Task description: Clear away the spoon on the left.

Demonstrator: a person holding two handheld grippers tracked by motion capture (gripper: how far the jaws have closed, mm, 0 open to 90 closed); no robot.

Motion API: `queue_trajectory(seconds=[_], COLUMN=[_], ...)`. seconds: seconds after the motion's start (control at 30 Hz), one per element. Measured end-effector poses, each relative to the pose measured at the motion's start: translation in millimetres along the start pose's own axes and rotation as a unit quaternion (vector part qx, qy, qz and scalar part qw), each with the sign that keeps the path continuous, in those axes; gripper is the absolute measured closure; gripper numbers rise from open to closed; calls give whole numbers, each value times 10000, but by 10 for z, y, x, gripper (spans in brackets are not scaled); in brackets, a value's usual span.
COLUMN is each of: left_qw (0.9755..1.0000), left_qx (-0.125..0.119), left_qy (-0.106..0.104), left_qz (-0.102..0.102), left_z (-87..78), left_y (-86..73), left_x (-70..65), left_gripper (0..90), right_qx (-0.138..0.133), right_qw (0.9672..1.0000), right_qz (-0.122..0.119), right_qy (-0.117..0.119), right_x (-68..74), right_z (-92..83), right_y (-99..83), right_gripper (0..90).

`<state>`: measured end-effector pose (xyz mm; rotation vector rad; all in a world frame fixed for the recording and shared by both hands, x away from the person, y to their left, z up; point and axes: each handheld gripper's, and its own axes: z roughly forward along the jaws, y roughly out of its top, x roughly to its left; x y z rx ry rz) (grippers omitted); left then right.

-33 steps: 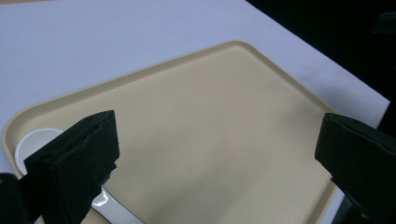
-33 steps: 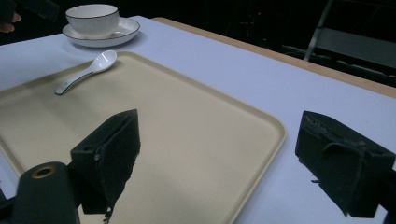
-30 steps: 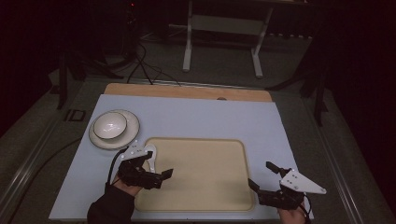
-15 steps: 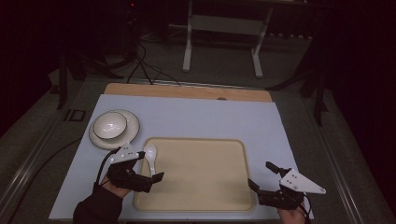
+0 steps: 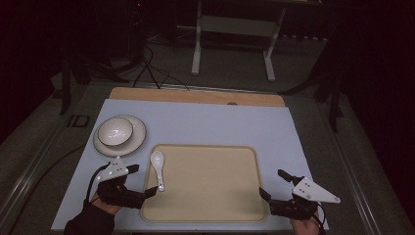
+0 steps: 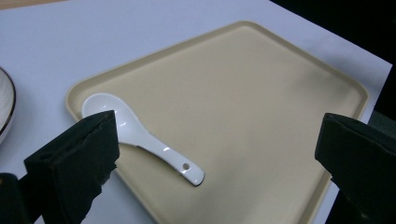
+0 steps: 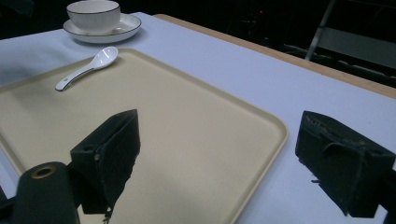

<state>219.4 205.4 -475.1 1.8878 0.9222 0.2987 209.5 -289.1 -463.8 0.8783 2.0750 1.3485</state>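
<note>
A white spoon (image 5: 157, 169) lies on the beige tray (image 5: 210, 196), along its left side, with the handle toward the near edge. My left gripper (image 5: 142, 179) stands open just left of the handle and touches nothing. In the left gripper view the spoon (image 6: 140, 138) rests on the tray (image 6: 261, 93) ahead of my left gripper (image 6: 215, 135), whose jaws stand wide apart. My right gripper (image 5: 274, 183) is open at the tray's near right corner, with nothing between its fingers. In the right gripper view my right gripper (image 7: 219, 135) frames the tray (image 7: 196, 112), and the spoon (image 7: 88, 65) lies at its far side.
A white bowl (image 5: 115, 130) sits on a plate (image 5: 138, 139) at the table's left, beyond the tray's corner; the bowl (image 7: 93, 11) and plate (image 7: 126, 24) also appear far off in the right gripper view. A wooden strip (image 5: 195, 95) runs along the table's far edge.
My left gripper has drawn back to the left and toward the near edge, away from the spoon's handle. The spoon stays on the tray. The right gripper has not moved.
</note>
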Motion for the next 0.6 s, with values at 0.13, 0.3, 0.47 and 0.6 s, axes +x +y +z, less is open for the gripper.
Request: queue_trajectory(seconds=[0.13,0.3,0.47,0.6], left_qw=[9999,9996,9995,9994], left_qx=[-61,-149,-189,-93], left_qy=[113,257,246,297], left_qz=[-21,-42,-89,-174], left_z=[-19,-28,-26,5], left_y=[-48,-128,-161,-196], left_x=[37,79,114,134], left_gripper=[3,3,3,3], right_qx=[12,5,-10,0], right_qw=[10000,10000,9999,9999], right_qz=[-16,-28,0,-17], right_qy=[17,66,102,121], right_x=[2,9,0,6], right_z=[4,-5,-10,-9], right_y=[1,3,2,5], right_gripper=[140,140,140,140])
